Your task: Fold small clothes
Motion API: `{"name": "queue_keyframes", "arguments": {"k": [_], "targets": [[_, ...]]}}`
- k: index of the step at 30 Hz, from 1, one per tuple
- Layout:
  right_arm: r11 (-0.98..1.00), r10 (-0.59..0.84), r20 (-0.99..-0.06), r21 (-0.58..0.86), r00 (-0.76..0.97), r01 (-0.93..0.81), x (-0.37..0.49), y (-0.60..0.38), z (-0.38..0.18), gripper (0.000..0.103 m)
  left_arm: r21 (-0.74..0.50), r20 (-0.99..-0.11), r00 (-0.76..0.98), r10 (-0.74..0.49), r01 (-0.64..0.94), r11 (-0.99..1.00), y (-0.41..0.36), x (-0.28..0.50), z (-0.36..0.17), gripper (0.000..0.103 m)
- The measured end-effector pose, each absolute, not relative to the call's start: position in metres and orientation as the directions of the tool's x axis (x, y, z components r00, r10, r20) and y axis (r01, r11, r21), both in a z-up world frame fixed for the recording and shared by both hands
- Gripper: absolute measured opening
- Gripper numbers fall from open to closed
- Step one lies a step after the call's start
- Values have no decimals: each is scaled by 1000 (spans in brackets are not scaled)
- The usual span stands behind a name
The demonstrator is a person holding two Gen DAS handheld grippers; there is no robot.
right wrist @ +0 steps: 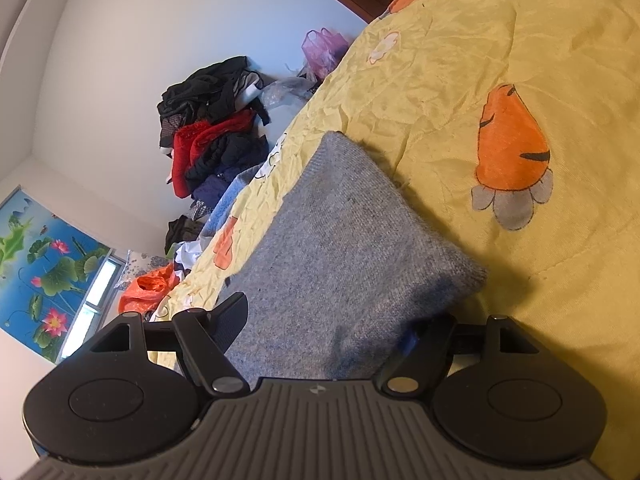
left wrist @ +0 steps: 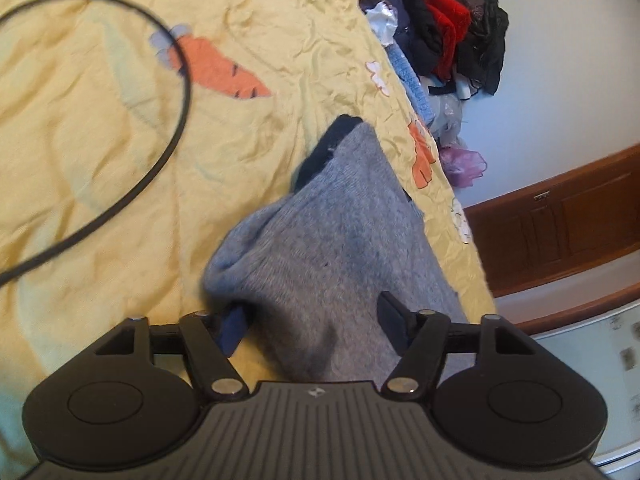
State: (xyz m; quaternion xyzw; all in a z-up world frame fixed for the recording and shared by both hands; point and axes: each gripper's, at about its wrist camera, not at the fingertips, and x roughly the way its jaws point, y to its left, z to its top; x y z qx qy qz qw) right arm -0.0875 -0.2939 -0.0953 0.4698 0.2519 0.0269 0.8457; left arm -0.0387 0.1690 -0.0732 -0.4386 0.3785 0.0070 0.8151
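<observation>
We see the grey knit garment (left wrist: pixel 340 240) on the bed (left wrist: pixel 100 160), long axis running away from both tools — left tool (left wrist: pixel 316 320) and right tool (right wrist: pixel 328 320) each straddle its near edge; grip unclear.

Black cable (left wrist: pixel 176 92) loops across sheet (left wrist: pixel 280 40); clothes pile (left wrist: pixel 440 28) lines edge.

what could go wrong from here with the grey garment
1. The grey garment lies near the bed edge, so a pull that way may drag it off.
2. In the left gripper the cloth is bunched around one finger, so the fold may come out crooked.
3. The black cable lies looped on the sheet and could snag.
</observation>
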Motion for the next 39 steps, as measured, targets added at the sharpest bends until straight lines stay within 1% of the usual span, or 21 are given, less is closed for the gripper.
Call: {"name": "queue_keyframes", "arguments": {"k": [2,3,4,5,6,7,8,12,16,21,24,28,30,31,32,33,35,36,37,38,39], "targets": [[545,277,-403,814,872,203,-85,-294,-95,74,-663,-630,727,-273,-321,676,161,-32,-71,54],[542,274,-405,814,872,208,-83,-294,-95,74,-635,-636,732,-244,-318,704,157,-30,-70,39],[546,269,-415,809,869,217,-81,-293,-95,70,-597,-652,727,-213,-321,735,153,-28,-70,30],[553,264,-433,800,862,233,-77,-291,-96,56,-562,-664,724,-185,-320,763,150,-27,-71,16],[557,270,-449,794,851,242,-73,-290,-99,44,-542,-664,729,-170,-312,780,149,-26,-72,13],[559,281,-469,789,837,255,-69,-290,-104,15,-530,-659,735,-160,-303,792,148,-27,-72,12],[558,275,-488,783,829,276,-65,-289,-109,12,-513,-658,738,-150,-294,807,147,-27,-71,11],[553,262,-475,787,840,272,-63,-288,-108,12,-447,-653,746,-126,-245,860,142,-25,-63,8],[572,268,-432,790,861,218,-74,-288,-89,11,-439,-609,780,-148,-175,881,149,-36,-42,8],[557,305,-375,816,875,155,-110,-294,-72,11,-436,-604,774,-189,-121,892,162,-57,-27,7],[524,329,-385,834,862,172,-137,-294,-79,11,-448,-619,756,-211,-119,886,169,-73,-29,7],[487,361,-428,844,829,224,-171,-291,-96,11,-433,-671,709,-219,-134,892,178,-91,-46,8],[543,358,-475,807,804,235,-179,-288,-100,15,-416,-690,690,-221,-127,901,183,-97,-57,12],[577,329,-505,776,798,253,-181,-288,-98,23,-400,-691,691,-213,-119,909,185,-102,-59,12],[590,304,-503,766,809,255,-185,-291,-95,28,-388,-684,696,-217,-96,917,187,-107,-58,14],[611,272,-507,748,818,261,-187,-296,-87,36,-377,-672,703,-235,-52,925,189,-113,-51,15],[675,162,-486,690,859,263,-192,-307,-65,75,-328,-637,724,-265,56,943,189,-127,-31,17],[707,116,-454,662,884,247,-192,-312,-53,79,-290,-615,742,-267,102,952,187,-133,-20,23],[740,87,-433,632,897,233,-187,-316,-42,80,-247,-591,765,-256,131,960,184,-135,-10,28],[764,65,-430,602,901,232,-176,-320,-33,80,-194,-564,794,-229,142,971,180,-134,1,46],[781,49,-426,580,903,231,-163,-323,-25,80,-142,-530,827,-188,132,981,175,-128,11,67]]}}
